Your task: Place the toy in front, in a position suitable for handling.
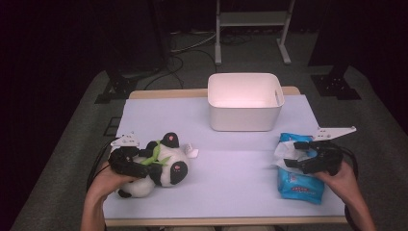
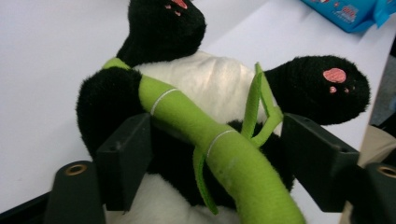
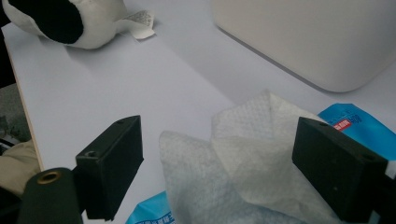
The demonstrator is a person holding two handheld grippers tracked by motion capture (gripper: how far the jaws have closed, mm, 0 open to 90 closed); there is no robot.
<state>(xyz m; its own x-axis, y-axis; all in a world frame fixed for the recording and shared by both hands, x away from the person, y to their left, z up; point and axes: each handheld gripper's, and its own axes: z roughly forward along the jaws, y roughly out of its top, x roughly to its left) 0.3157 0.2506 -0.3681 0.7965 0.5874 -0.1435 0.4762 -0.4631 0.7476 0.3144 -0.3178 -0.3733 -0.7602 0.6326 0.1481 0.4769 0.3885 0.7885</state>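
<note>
Near the table's left front corner, the left hand-held gripper (image 1: 144, 166) straddles the plush panda (image 1: 161, 166); grip uncertain. By the right edge, the right hand-held gripper (image 1: 294, 156) gapes around the wet-wipe pack's (image 1: 300, 185) tissue (image 3: 243, 154)

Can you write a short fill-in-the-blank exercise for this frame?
1. The left gripper straddles a plush ____ holding a green bamboo stalk.
2. The right gripper stands open around a white ____ sticking out of the blue pack.
3. The white bin stands at the table's ____ edge.

Missing words: panda; tissue; far
</note>
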